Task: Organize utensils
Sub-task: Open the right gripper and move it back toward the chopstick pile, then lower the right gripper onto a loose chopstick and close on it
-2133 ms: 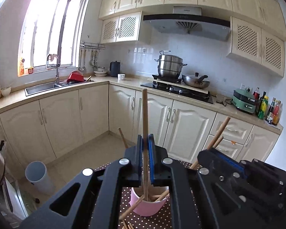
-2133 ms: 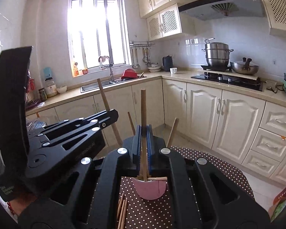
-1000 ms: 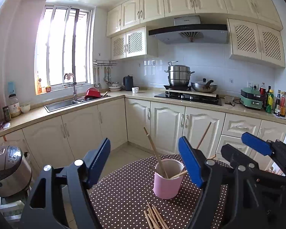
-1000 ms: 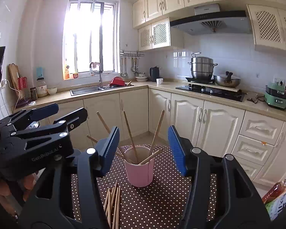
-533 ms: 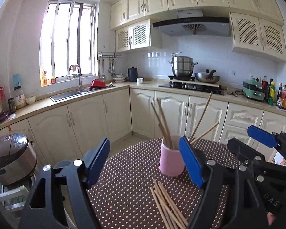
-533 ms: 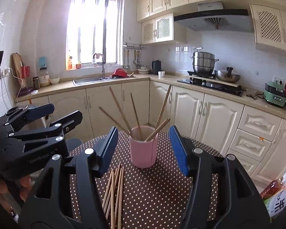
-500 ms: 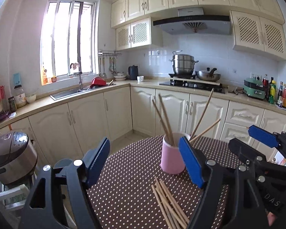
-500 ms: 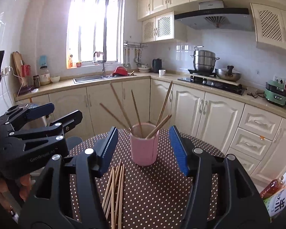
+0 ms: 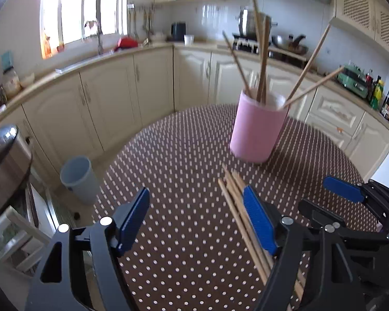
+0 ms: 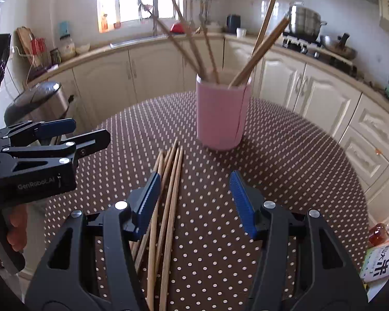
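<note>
A pink cup (image 9: 258,132) stands on the dotted round table (image 9: 173,171) with several wooden chopsticks (image 9: 262,59) upright in it. A bundle of loose chopsticks (image 9: 243,215) lies flat in front of the cup. My left gripper (image 9: 197,212) is open and empty, low over the table, its right finger over the bundle. My right gripper (image 10: 194,194) is open and empty, just above the loose chopsticks (image 10: 168,197), which run under its left finger. The cup (image 10: 221,114) stands beyond it. The left gripper also shows at the left of the right wrist view (image 10: 72,134).
A steel rice cooker (image 9: 5,165) and a grey bin (image 9: 77,178) stand left of the table. Kitchen cabinets and a counter (image 9: 142,49) run behind. A packet (image 10: 378,267) and a bottle (image 10: 378,233) lie at the right table edge.
Both grippers let go of chopsticks into the cup, opened, then dropped low and tilted down toward the loose bundle on the table.
</note>
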Demonstrator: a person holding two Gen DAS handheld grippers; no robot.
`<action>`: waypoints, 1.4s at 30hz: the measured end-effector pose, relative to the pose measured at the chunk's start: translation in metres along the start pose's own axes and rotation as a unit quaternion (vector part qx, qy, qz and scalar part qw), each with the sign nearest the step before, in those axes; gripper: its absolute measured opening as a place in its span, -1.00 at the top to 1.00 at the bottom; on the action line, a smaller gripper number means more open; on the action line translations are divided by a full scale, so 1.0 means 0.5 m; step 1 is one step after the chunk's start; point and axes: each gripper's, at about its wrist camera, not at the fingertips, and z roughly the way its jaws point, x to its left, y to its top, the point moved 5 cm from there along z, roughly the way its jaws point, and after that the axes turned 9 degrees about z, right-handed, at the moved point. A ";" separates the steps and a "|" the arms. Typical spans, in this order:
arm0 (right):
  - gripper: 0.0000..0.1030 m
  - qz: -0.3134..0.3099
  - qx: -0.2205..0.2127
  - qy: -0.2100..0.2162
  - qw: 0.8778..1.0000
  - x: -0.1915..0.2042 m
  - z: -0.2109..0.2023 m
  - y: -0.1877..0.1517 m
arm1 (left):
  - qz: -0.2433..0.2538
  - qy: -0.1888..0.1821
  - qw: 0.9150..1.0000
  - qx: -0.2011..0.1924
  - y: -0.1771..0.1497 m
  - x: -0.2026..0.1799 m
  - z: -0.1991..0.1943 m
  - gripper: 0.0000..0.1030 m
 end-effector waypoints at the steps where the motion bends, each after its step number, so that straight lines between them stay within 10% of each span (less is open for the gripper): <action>1: 0.04 0.000 0.012 0.003 1.000 0.002 0.015 -0.011 | -0.002 -0.005 1.000 0.014 -0.012 0.002 0.017 -0.43; 9: 0.26 0.002 0.077 0.011 0.997 -0.001 0.096 -0.051 | 0.000 -0.020 0.998 0.060 -0.056 0.003 0.085 -0.43; 35: 0.31 -0.032 0.101 0.006 0.994 0.035 0.140 -0.048 | 0.001 -0.036 0.995 0.098 -0.060 -0.011 0.150 -0.43; 42: 0.68 -0.010 0.095 0.003 0.995 0.003 0.140 -0.040 | 0.010 -0.040 0.994 0.100 -0.048 -0.035 0.164 -0.43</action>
